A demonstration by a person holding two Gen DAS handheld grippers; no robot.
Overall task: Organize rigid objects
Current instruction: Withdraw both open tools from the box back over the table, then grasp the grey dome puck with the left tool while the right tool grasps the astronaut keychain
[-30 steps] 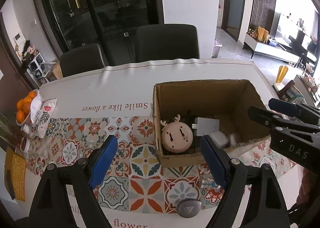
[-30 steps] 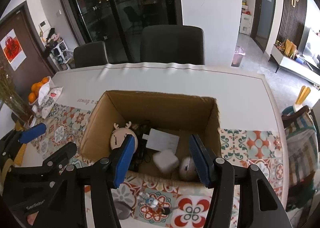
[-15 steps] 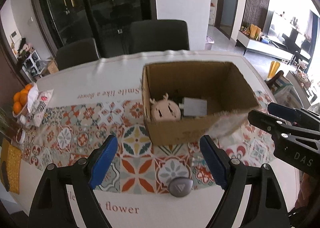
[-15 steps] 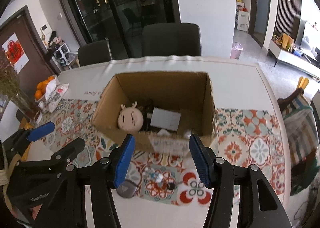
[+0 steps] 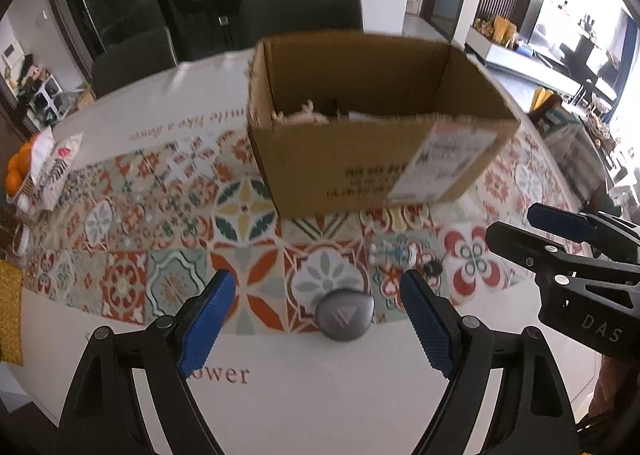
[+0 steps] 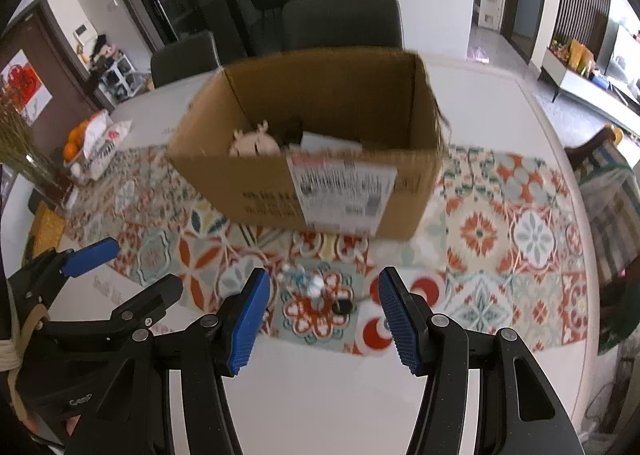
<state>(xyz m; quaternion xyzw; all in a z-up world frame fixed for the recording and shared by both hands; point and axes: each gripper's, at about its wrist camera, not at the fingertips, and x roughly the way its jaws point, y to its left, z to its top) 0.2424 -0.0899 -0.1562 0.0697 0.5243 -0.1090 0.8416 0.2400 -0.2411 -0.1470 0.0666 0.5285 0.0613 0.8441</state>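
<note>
The left gripper point(image 5: 314, 319) hangs above the near edge of the table point(image 5: 320, 395) with its blue pads point(image 5: 206, 321) standing well apart and nothing pressed between them. A grey rounded object point(image 5: 344, 314) with a triangle mark lies on the table between the two pads in this view, just where the patterned tablecloth point(image 5: 160, 239) meets the bare white margin; neither pad touches it.

The right gripper point(image 6: 320, 319) is likewise parted, somewhat less widely, and grips nothing. Below the gap between its pads, on the cloth, lies a small cluster of objects: a pale, whitish piece point(image 6: 314, 285) and a little black round piece point(image 6: 342, 307). They are blurred and too small to identify. The pads are clear of them.

The cardboard box point(image 6: 320, 175) stands on the tablecloth toward the middle of the table, beyond both grippers, open at the top, with a white shipping label point(image 6: 340, 191) on its near wall. Over that wall show the top of a pale pink antlered toy point(image 6: 256, 141) and a white flat item point(image 6: 328, 143) beside it, inside the box.

At the table's left edge sits a bag of oranges point(image 6: 76, 139). Dark chairs point(image 6: 340, 23) stand at the far edge.
</note>
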